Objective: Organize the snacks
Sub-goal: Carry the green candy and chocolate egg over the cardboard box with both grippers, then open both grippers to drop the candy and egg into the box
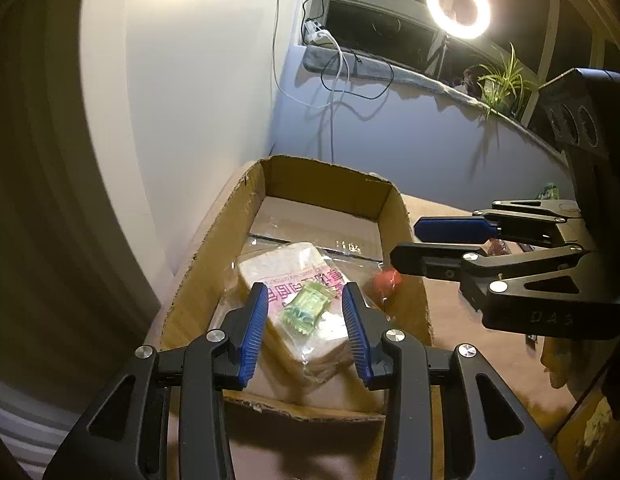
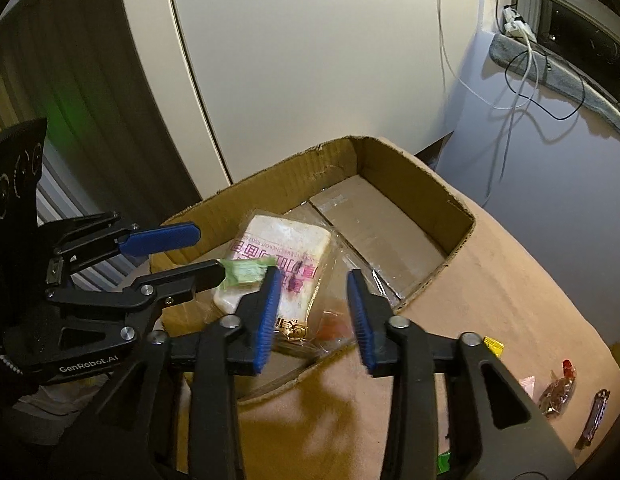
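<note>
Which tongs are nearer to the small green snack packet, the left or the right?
Left. The left tongs are open directly over the green packet, which lies on the bagged bread in the box. The right tongs, also open, sit off to its right.

The cardboard box (image 1: 213,264) is bare at its far end; bagged bread (image 1: 293,276) fills its near half.

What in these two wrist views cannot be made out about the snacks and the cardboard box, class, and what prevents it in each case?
- Red snack: motion-blurred in both views, so its type is unreadable.
- Bread pack label: partly covered by the green candy and right gripper finger.
- Cardboard box near floor: hidden by the left gripper.
- Loose sweets on the table: too small and dim to identify.
</note>
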### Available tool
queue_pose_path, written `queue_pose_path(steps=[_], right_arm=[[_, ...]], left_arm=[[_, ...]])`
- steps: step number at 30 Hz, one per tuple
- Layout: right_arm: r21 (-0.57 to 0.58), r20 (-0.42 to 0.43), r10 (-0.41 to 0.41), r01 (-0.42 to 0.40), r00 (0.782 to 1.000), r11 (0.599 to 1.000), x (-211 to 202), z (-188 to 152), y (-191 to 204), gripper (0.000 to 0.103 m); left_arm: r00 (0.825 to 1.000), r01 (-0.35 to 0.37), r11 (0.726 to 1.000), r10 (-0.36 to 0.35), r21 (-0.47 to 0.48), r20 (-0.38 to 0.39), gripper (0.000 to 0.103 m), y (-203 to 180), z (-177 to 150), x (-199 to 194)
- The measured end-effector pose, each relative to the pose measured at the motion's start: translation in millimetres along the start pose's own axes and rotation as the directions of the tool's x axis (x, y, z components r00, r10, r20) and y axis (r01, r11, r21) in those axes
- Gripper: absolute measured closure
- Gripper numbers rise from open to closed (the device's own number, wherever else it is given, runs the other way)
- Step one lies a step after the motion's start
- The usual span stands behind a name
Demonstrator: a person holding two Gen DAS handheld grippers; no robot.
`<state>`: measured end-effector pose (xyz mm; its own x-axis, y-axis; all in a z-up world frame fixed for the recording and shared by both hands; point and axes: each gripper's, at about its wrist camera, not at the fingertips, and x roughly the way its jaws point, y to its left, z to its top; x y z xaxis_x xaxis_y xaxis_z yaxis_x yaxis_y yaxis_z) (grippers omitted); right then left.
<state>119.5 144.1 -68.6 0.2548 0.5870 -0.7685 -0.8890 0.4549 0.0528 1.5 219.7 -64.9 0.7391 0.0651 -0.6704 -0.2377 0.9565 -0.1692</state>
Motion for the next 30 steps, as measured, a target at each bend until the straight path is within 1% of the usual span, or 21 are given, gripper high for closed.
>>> queue_pose_path(steps=[1,8,14,21,26,27,28,30], right_arm=[[0.003,0.004,-0.002,0.002,1.000,1.000,-2.6,-0.1,-0.1,0.062],[0.034,0.038,-0.029,0.028,0.999,0.999,-30.7,-10.1,-7.5,0.061],[0.073,0.042,-0.076,0.073,0.996,0.995,-56.7,-33.9,-27.9,0.061],[0.152,0.036,-0.147,0.140,0.988,0.978,-94.1,-72.7,-74.6,0.061],[0.232,0.016,-0.211,0.202,0.977,0.952,-120.8,-108.8,-118.0,0.060],[0.246,0.010,-0.222,0.213,0.975,0.946,-124.9,-116.2,-126.0,0.058],[0.264,0.001,-0.234,0.226,0.972,0.938,-129.7,-125.2,-135.6,0.053],[0.290,-0.015,-0.255,0.248,0.967,0.924,-136.3,-140.5,-149.4,0.050]], left_arm=[[1.000,0.000,1.000,0.000,-0.001,0.005,0.066,-0.5,-0.2,-3.3],[0.999,0.012,1.000,-0.012,0.015,0.030,0.066,-11.8,-1.7,-19.6],[0.998,0.052,0.998,-0.053,0.034,0.032,0.066,-34.0,-1.8,-19.6],[0.992,0.123,0.989,-0.124,0.088,0.004,0.066,-77.6,-4.9,-9.3],[0.987,0.162,0.979,-0.158,0.127,-0.035,0.066,-108.5,-9.9,6.3],[0.985,0.172,0.976,-0.167,0.136,-0.046,0.066,-116.1,-10.7,10.9],[0.984,0.179,0.974,-0.173,0.142,-0.053,0.066,-121.5,-11.1,14.1],[0.981,0.190,0.968,-0.180,0.162,-0.072,0.066,-135.7,-11.9,23.6]])
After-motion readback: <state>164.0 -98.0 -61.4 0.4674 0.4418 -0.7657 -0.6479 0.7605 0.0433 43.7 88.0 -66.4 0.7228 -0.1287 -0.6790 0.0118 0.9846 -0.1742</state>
